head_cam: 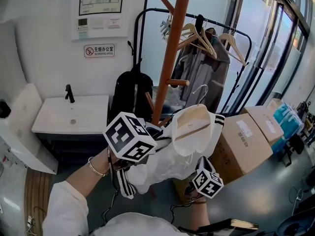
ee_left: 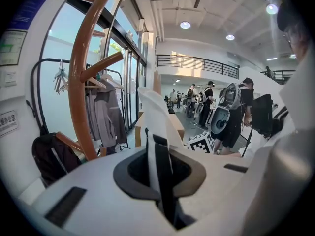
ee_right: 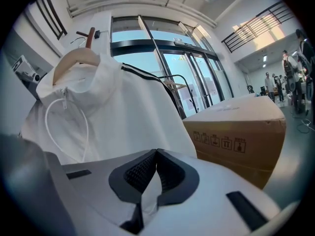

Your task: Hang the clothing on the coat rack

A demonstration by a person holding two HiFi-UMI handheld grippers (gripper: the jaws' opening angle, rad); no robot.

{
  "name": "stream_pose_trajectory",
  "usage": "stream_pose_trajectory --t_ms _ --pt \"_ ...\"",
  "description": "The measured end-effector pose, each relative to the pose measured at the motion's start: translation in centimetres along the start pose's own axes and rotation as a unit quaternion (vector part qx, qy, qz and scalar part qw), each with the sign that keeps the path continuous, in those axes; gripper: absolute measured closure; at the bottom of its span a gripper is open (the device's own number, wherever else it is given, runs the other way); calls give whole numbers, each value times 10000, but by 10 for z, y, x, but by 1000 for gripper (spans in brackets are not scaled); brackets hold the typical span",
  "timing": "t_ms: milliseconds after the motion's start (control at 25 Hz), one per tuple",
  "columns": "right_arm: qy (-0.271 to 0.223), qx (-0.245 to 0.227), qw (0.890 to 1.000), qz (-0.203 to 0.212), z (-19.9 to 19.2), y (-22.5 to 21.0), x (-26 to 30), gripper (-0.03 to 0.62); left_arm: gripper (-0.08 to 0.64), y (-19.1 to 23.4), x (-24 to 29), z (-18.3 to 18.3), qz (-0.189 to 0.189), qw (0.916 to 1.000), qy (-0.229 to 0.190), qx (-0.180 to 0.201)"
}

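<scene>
White fabric is filling the centre of the head view: a hooded jacket (head_cam: 172, 151) with black-striped trim is hanging in the air between the two claws, in front of the coat rack (head_cam: 170, 58) and not yet on any of its pegs. A wooden hanger (head_cam: 193, 122) is sitting inside the collar, its metal hook (head_cam: 199, 90) pointing up just beside the rack's orange-brown pole.

The left claw (head_cam: 153, 134) is pinching a black-striped band of the jacket (ee_left: 156, 127); in the left gripper view the jaws are standing almost together with that band clamped between them. The rack's pole (ee_left: 78, 82) is rising close on the left of that view.

The right claw (head_cam: 204, 165) is gripping the jacket lower down. In the right gripper view its jaws are meeting at the tips on a fold of white cloth (ee_right: 150, 191), with the jacket body (ee_right: 118, 117) and hanger (ee_right: 74, 58) spreading above.

A cardboard box (head_cam: 243, 141) is standing to the right of the jacket. A black garment rail (head_cam: 140, 33) carrying grey clothes is standing behind the rack, with a black backpack (head_cam: 130, 92) and a white sink (head_cam: 74, 114) to the left.
</scene>
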State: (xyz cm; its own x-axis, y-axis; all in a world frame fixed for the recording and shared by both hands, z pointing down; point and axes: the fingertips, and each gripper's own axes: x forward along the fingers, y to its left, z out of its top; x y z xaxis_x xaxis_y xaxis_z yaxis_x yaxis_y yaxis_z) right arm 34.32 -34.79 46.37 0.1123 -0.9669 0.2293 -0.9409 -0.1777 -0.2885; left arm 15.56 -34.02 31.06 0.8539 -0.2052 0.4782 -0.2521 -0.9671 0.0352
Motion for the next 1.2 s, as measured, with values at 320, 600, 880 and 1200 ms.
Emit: stream_pose_trajectory --t_ms 320,600,880,1200 --pt "75 -8 9999 75 -4 5 5 569 539 10 -11 8 -157 9990 -156 -382" --pt "111 16 9999 113 -8 8 8 569 538 19 -10 6 -441 9960 -209 -755" --pt "198 33 9998 72 -13 4 11 569 539 29 -3 3 -425 9956 -162 -816" --pt "232 40 9997 41 -15 -3 19 569 538 39 7 -4 -452 9944 -172 -939"
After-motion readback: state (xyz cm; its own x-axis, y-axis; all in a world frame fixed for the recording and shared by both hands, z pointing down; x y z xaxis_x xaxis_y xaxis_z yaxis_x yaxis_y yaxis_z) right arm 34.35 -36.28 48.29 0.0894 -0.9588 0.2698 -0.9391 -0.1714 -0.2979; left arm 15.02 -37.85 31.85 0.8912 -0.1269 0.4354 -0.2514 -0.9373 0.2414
